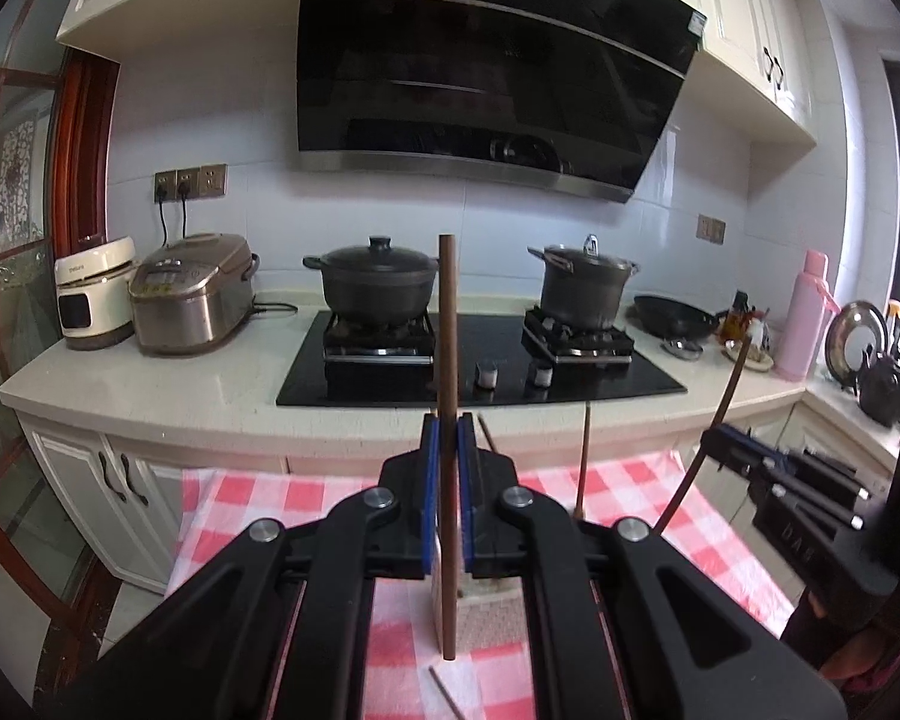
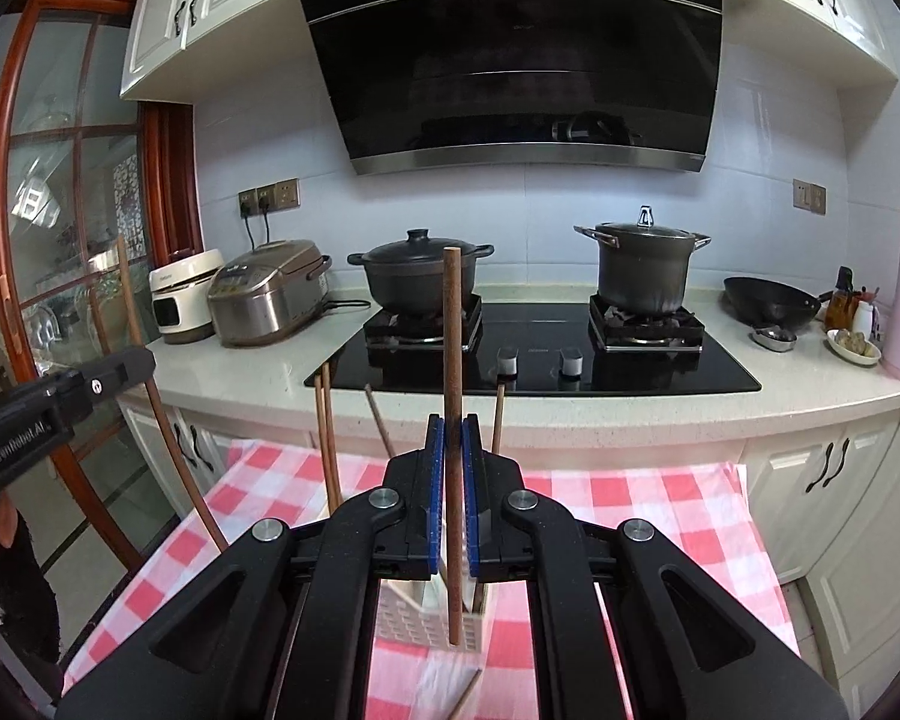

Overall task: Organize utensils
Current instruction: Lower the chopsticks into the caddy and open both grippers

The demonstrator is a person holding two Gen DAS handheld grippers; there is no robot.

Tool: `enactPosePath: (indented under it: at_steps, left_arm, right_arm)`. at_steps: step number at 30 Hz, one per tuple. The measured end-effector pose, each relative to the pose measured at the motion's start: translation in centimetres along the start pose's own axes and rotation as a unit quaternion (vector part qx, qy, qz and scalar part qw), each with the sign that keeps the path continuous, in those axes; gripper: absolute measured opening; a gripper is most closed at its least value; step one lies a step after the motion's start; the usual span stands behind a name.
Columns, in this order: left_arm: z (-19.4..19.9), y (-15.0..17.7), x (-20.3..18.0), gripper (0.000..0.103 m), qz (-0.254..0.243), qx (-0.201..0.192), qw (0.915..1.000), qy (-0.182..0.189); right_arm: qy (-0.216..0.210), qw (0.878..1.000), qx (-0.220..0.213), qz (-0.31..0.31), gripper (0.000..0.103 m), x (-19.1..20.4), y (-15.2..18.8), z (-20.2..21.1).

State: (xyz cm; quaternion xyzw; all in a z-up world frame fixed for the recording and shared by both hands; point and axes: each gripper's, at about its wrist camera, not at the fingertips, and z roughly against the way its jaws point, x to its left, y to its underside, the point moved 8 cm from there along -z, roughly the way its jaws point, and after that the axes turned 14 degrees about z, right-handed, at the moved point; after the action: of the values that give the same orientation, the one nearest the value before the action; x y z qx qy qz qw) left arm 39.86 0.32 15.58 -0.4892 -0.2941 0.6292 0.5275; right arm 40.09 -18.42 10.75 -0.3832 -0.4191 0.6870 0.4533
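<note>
Left wrist view: one brown chopstick (image 1: 448,360) is clamped upright by the left gripper (image 1: 448,441) above a white holder (image 1: 486,618) on the checked cloth (image 1: 258,516). Right wrist view: a second chopstick (image 2: 452,360) is pinched by the right gripper (image 2: 453,441); four more are seen standing in the holder.

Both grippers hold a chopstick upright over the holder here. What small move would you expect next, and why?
Probably lower the right gripper straight down. It is shut on a chopstick held upright, whose bottom end appears to sit just at the white holder on the checked cloth, where other chopsticks already stand. The left gripper holds its own chopstick likewise and could follow.
</note>
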Motion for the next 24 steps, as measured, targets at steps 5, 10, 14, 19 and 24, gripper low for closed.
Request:
enactPosePath:
  at_steps: [5,10,14,19,24]
  left_arm:
    - [-1.3,-2.4,-0.9,0.006,0.005,-0.015,0.9999,0.003]
    - [-4.1,-2.5,-1.1,0.006,0.019,-0.002,0.9998,0.004]
    - [-6.7,-1.2,-0.9,0.006,0.017,0.018,0.9997,0.001]
    - [-9.1,1.1,-0.9,0.006,0.002,0.053,0.9986,-0.002]
    - [-11.4,3.8,-0.5,0.006,-0.004,0.095,0.9953,-0.015]
  right_arm:
    - [0.000,1.000,-0.008,-0.004,0.006,-0.1,-0.9,-1.5]
    - [0.007,1.000,0.007,0.013,0.006,0.2,-0.4,-3.7]
    - [-0.002,0.999,0.035,0.014,0.006,0.2,0.7,-5.3]
    - [-0.010,0.997,0.077,0.020,0.006,0.4,2.2,-7.1]
    - [-0.015,0.995,0.093,0.012,0.006,0.9,3.5,-8.3]
